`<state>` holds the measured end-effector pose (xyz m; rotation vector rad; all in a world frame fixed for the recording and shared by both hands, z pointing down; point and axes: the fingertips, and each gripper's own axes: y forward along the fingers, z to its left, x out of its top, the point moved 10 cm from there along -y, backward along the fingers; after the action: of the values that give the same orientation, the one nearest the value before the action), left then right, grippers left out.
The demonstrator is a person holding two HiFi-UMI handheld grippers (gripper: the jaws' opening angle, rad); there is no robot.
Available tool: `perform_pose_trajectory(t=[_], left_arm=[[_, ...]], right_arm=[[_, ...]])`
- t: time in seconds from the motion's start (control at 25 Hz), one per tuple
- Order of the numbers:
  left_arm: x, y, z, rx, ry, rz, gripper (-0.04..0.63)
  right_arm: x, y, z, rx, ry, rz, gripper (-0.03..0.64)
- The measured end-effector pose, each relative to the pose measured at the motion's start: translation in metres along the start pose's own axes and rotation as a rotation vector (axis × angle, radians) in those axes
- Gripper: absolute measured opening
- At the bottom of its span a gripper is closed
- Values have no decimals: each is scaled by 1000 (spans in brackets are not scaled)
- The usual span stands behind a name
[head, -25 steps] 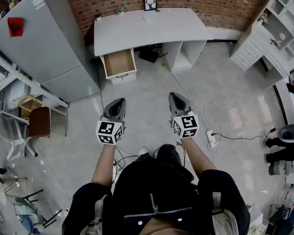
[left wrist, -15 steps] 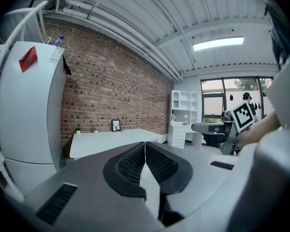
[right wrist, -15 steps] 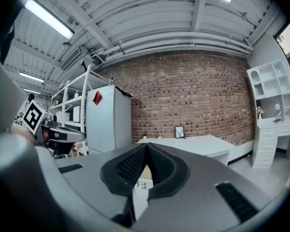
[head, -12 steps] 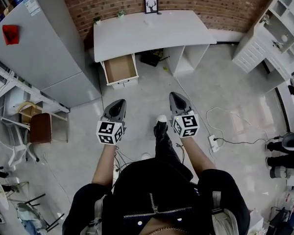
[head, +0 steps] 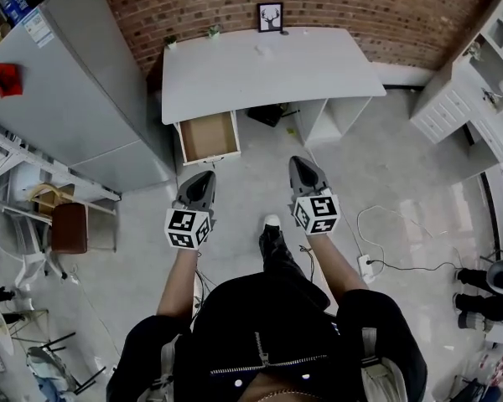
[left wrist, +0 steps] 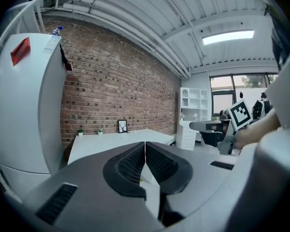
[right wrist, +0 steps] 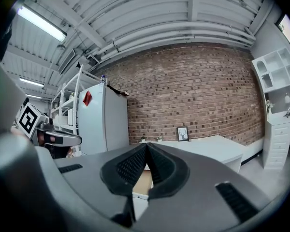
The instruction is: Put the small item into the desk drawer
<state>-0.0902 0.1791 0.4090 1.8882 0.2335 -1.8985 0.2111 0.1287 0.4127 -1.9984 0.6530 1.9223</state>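
Left gripper (head: pixel 203 175) and right gripper (head: pixel 300 165) are hovering empty, jaws pressed together.
The small item (head: pixel 264 50) is lying on the desk (head: pixel 226 78), well beyond the open drawer (head: pixel 208 136); it is looking light, inviting a gentle pinch across its sides.

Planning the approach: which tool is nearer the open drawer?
Left. The left tool faces the drawer almost head-on; the right tool is off to its right, farther away.

Bright, even indoor light. Ceiling panel (left wrist: pixel 228 36) blown out in left gripper view; fluorescent tube (right wrist: pixel 40 23) same in right gripper view. Soft sheen on pale floor (head: pixel 402 216); shadows faint. Gripper views heavily fisheye, corners vignetted black. Left gripper (left wrist: pixel 145 144), right gripper (right wrist: pixel 146 145) near lens, slightly soft; brick wall (right wrist: pixel 193 95) sharper.
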Motion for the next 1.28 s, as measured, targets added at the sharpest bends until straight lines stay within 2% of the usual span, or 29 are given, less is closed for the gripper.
perform_pose_trajectory(t=[0.36, 0.64, 1.28], left_arm=[[42, 123, 27, 68, -15, -16, 21], [61, 192, 40, 104, -22, -39, 21], [72, 297, 76, 33, -3, -19, 21]], right_arm=[[39, 120, -98, 66, -29, -9, 6], [58, 186, -145, 130, -58, -14, 6], [57, 256, -194, 94, -38, -25, 6]])
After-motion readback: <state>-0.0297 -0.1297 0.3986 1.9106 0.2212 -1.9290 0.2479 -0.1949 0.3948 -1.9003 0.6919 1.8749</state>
